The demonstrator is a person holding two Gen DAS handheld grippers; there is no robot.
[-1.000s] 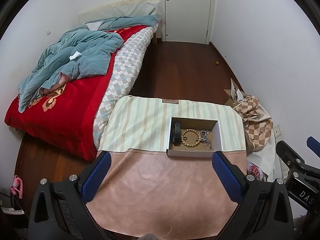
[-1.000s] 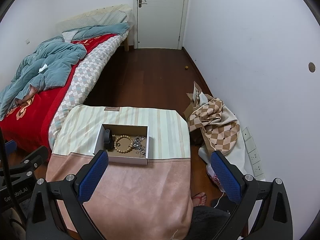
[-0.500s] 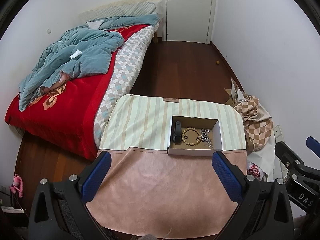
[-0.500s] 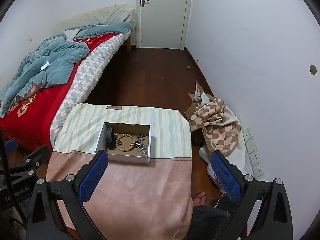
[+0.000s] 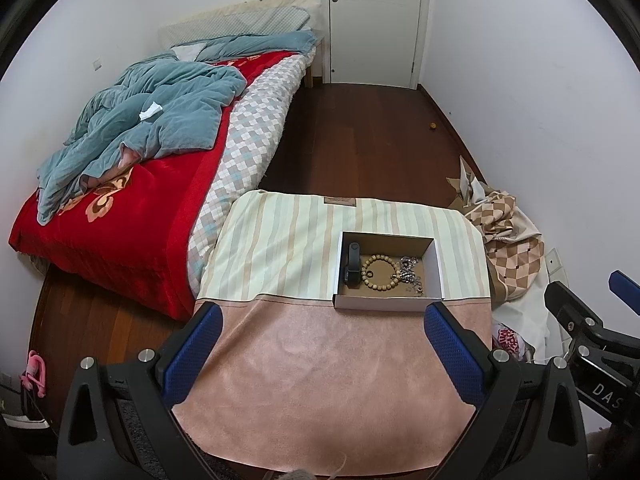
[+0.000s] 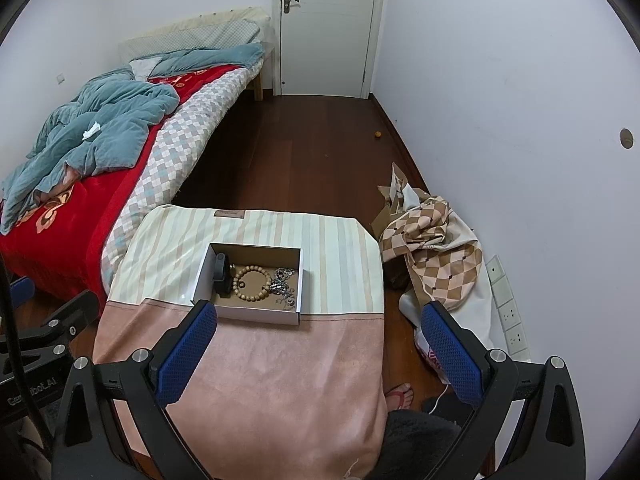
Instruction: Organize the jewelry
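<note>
An open white cardboard box [image 5: 384, 303] [image 6: 248, 312] sits on the cloth-covered table [image 5: 320, 380] [image 6: 272, 392]. Inside lie a black wristband [image 5: 352, 266] [image 6: 222, 276], a wooden bead bracelet [image 5: 380, 272] [image 6: 252, 283] and a tangle of silver chain jewelry [image 5: 410, 274] [image 6: 284, 284]. My left gripper [image 5: 320, 344] is open and empty, held above the near part of the table, short of the box. My right gripper [image 6: 316, 344] is open and empty, to the right of the left one, also short of the box.
A bed [image 5: 132, 184] with a red blanket and blue quilt lies to the left. A checkered cloth pile [image 6: 432, 248] lies by the right wall. A white door [image 5: 376, 20] is at the far end. A foot in a sandal [image 6: 400, 394] shows beside the table.
Both grippers have shifted only slightly; the box sits a little further right in the right wrist view. Nothing was grasped or released.
</note>
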